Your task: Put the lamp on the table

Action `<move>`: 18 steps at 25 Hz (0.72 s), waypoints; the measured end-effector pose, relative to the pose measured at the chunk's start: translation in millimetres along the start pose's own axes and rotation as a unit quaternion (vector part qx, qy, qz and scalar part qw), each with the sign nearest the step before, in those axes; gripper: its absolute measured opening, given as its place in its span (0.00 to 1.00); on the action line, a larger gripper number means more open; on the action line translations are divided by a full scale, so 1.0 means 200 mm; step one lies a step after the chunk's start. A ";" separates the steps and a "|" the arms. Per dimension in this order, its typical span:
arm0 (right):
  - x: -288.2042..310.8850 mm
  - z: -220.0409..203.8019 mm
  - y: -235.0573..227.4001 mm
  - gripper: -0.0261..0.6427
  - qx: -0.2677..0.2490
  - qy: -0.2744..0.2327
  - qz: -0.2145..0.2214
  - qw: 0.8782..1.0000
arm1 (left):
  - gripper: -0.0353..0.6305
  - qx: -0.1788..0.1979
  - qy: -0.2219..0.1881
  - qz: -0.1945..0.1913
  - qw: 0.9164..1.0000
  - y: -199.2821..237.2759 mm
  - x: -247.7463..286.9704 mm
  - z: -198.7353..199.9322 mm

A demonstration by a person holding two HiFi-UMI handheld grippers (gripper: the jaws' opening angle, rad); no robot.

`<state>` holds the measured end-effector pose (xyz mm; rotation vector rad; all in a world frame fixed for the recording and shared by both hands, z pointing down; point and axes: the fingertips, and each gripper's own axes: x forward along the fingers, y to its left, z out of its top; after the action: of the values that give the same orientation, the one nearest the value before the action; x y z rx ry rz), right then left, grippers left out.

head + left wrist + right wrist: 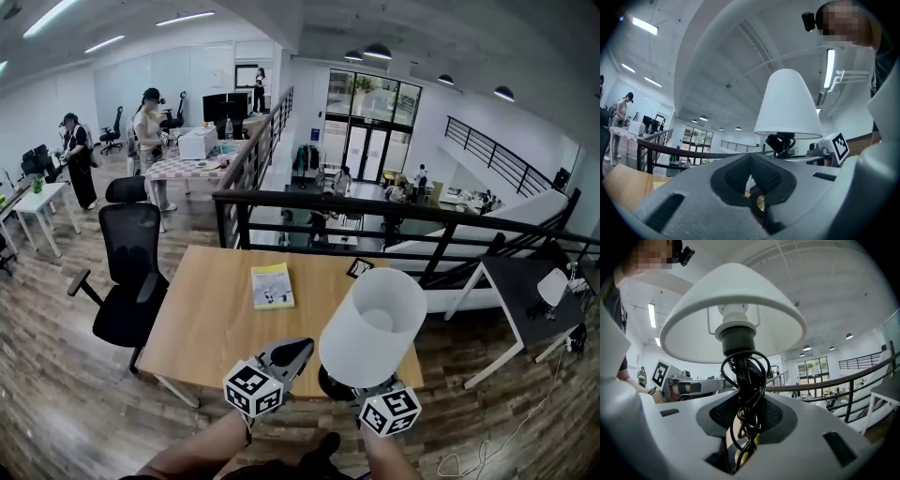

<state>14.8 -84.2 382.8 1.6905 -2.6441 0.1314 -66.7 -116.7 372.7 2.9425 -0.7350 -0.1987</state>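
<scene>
lower centre of the head view, the right gripper [743, 414] is clamped on the cord-wrapped black stem of the white cone-shaded lamp [373, 323], upright by the near edge of the light wooden table [202, 314]. the left gripper [289, 353], closed on nothing, sits just beside. probably light but top-heavy with a fragile shade; the stem looks the soundest hold.

Brightly, evenly lit by long white ceiling strip lights [183, 18] and daylight through tall glazed doors [367, 117], with only soft shadow under the pale wooden bench [202, 319], heavy fisheye bending, dark vignetted corners, and blurred near foregrounds.
</scene>
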 end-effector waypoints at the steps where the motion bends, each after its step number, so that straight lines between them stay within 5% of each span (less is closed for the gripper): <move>1: 0.02 0.00 -0.03 0.21 0.001 0.000 0.001 1.000 | 0.06 -0.004 0.001 0.000 1.000 0.02 0.02 -0.01; 18: 0.40 0.05 -0.66 0.21 0.006 -0.002 0.035 0.999 | 0.06 0.016 -0.010 0.035 0.999 0.34 0.64 -0.06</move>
<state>101.0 -211.3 386.5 1.6052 -2.7120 0.1451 15.3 -237.0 380.9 2.9430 -0.8515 -0.2113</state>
